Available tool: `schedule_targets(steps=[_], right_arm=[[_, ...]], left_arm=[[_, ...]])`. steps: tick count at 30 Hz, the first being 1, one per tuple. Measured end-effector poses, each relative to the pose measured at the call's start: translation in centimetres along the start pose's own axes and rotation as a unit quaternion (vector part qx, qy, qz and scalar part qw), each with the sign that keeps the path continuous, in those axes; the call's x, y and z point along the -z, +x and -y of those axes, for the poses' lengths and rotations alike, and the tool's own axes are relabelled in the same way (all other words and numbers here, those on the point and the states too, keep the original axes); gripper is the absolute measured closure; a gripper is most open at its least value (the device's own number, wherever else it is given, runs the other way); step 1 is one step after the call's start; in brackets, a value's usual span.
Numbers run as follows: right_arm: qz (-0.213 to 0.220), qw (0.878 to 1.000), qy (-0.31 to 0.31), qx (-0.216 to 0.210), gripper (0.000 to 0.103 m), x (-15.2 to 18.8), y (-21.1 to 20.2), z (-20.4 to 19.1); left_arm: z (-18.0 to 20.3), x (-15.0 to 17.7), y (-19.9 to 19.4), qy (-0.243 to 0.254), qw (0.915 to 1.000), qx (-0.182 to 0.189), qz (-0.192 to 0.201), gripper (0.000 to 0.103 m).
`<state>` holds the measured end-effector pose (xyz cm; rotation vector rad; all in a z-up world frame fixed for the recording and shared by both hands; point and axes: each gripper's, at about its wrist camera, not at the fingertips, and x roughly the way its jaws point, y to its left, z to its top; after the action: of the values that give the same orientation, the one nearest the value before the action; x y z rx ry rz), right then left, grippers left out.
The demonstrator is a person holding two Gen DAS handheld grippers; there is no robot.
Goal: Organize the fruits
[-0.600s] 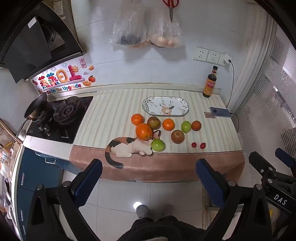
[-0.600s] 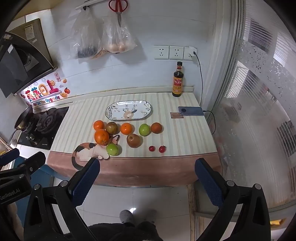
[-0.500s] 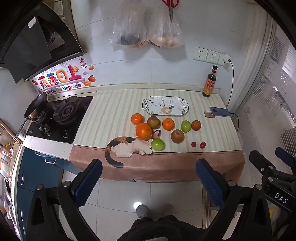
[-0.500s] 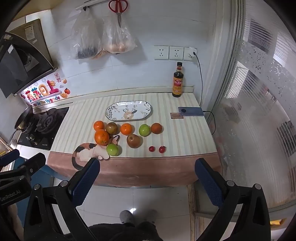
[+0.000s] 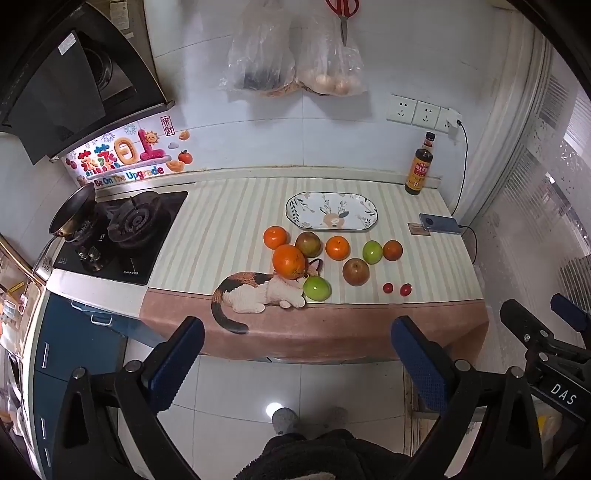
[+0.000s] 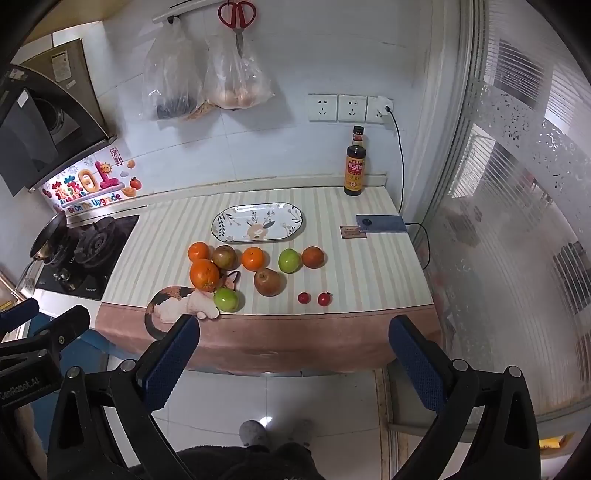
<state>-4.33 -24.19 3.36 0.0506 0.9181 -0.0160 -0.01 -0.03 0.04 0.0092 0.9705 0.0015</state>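
Note:
Several fruits lie loose on the striped counter cloth: a big orange, smaller oranges, two green apples, brownish apples and two cherry tomatoes. Behind them sits an empty oval patterned plate. My left gripper and right gripper both hang open, well short of the counter's front edge and above the floor, with nothing between their fingers.
A gas stove with a small pan stands at the left. A sauce bottle, a charging phone and its cable lie at the back right. Bags and scissors hang on the wall. A person's slippered feet stand below.

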Motion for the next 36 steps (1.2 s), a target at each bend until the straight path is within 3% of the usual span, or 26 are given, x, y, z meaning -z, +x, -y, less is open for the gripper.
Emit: schedule_targets(steps=[36], right_arm=[[0.001,1.000,0.002,-0.002,0.000,0.20,-0.45,-0.04]], left_arm=[[0.05,0.59,-0.57,0.003,1.0000,0.003,0.002,0.000]])
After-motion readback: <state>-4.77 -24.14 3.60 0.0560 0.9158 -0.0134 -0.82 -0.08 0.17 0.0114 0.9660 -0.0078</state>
